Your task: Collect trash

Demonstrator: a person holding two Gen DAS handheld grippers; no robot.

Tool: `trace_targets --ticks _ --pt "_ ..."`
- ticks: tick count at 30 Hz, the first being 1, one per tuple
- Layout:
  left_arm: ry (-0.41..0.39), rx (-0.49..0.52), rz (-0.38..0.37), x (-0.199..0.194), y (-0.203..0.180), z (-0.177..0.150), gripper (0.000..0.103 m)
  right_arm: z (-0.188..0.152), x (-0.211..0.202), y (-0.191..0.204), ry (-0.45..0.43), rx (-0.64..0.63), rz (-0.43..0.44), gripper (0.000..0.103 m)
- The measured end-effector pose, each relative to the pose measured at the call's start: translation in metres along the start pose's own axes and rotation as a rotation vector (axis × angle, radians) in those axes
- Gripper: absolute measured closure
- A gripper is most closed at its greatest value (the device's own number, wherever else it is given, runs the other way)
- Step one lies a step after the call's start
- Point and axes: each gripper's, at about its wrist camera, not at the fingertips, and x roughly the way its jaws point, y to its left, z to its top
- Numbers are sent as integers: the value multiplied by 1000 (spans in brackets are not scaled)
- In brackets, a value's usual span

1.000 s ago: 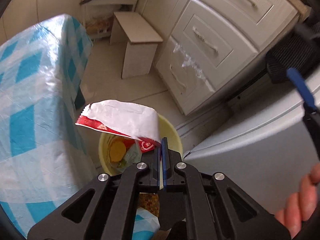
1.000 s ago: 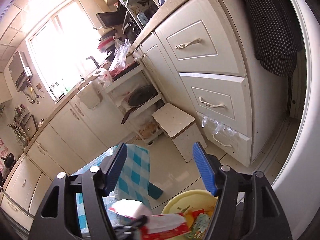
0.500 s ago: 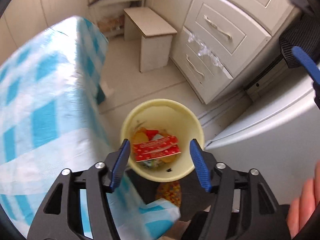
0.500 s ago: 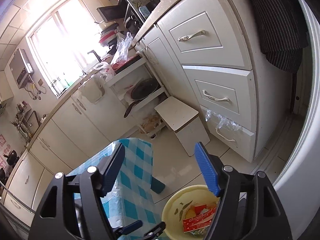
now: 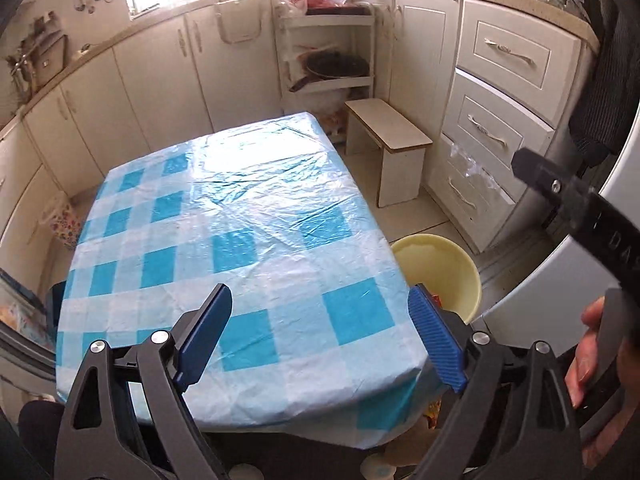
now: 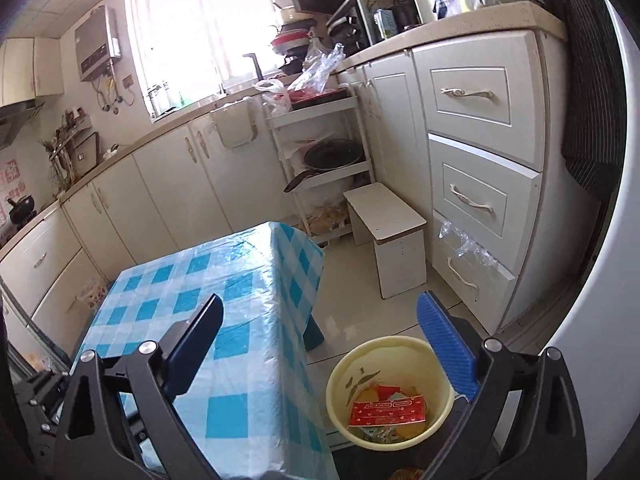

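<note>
The left gripper [image 5: 320, 336] has its two blue fingers [image 5: 436, 340] wide apart, with nothing between them. A second ago those fingers were pinched on a red and white wrapper held over the yellow bin. Then they let go, and now the gripper has swung away from the bin and looks across the table.

The right gripper [image 6: 324, 344] also has its fingers spread apart and holds nothing.

The red wrapper [image 6: 386, 410] now lies inside the yellow bin [image 6: 340, 372], on top of the other trash there. The bin stands on the floor, right beside the table and next to its near corner.

The table [image 5: 240, 216] has a blue and white checked cloth, and no trash shows on its top in either view. Past the far end of the table stands a small white stool [image 5: 390, 152], well apart from the bin.

So that piece of trash looks done. I think the next job is to hunt for more, if any is left.
</note>
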Motion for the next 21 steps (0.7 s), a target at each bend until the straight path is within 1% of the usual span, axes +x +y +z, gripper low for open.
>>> trace_targets --ticks 2,5,7,9,14,16,18,21 --pt "-36 -12 14 -22 13 -5 16 -3 -17 12 -11 -22 4 9" --pt "-87 -19 24 -53 26 -11 13 -4 -55 28 -50 -44 20 7" --pt "-119 -26 24 -74 31 -18 11 -5 -77 36 -54 -57 28 7" --pt "-137 -31 8 -92 35 -24 10 -7 -97 42 -51 -59 31 7" --pt "-161 -32 -23 -128 36 -47 8 -23 -139 56 -32 -39 -15 7" --pt "-166 -34 -21 -140 37 -57 8 -37 -154 62 -29 -37 -21 7" --pt "-170 -39 -15 -150 39 -68 8 -49 -168 68 -46 -35 -34 7" --pt "-182 -62 -6 -165 44 -79 8 -58 -184 72 -58 -2 -14 7"
